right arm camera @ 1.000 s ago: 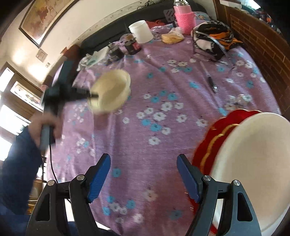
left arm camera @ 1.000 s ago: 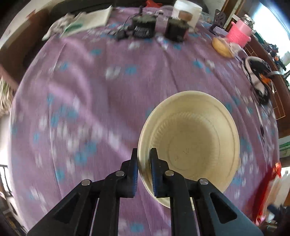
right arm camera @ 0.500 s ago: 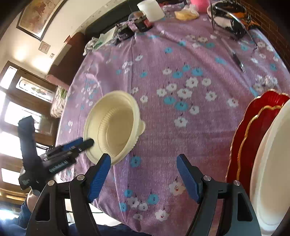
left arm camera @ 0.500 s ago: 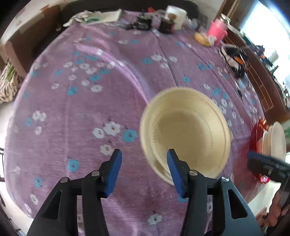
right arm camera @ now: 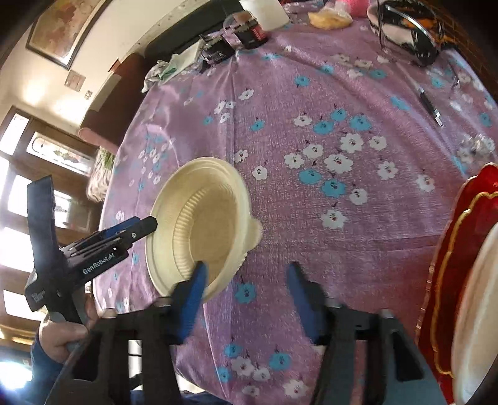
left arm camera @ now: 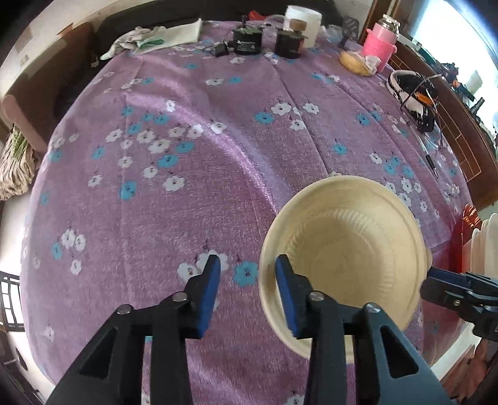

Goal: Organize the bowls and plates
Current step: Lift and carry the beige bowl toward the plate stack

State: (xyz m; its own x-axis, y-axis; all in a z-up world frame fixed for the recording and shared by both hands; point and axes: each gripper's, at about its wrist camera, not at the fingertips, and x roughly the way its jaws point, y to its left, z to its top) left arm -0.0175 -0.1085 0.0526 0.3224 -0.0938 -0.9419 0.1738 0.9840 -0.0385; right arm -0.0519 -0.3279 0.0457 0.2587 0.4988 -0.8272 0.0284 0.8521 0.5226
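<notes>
Left wrist view: left tool (left arm camera: 247,291) open, blue pads apart, holding nothing. Its right pad sits over the near rim of the cream bowl (left arm camera: 344,258); whether it touches cannot be told. Bowl rests on the purple floral counter (left arm camera: 193,174) near its front edge, mouth up, round so no long axis; a small tab on its rim points toward the plates. Surface matte, pale cream, ribbed inner wall, flat base; looks like pressed paper.

Right wrist view: right tool (right arm camera: 246,296) open wide, empty, blurred. Its left pad overlaps the bowl's (right arm camera: 199,227) near rim in the picture; contact cannot be told. Left tool (right arm camera: 137,229) shows at the bowl's far-left rim. Red plates with gold trim (right arm camera: 451,264) lie at the right under a white plate (right arm camera: 476,314), apart from the bowl.

Change from one second ago: left tool then clamped on the bowl rim with the bowl lifted; now released, and the bowl is down on the counter. Right tool is closer to the bowl than half a second ago.

Far edge: dark jars (left arm camera: 247,42), white tub (left arm camera: 303,20), pink bottle (left arm camera: 381,43).
</notes>
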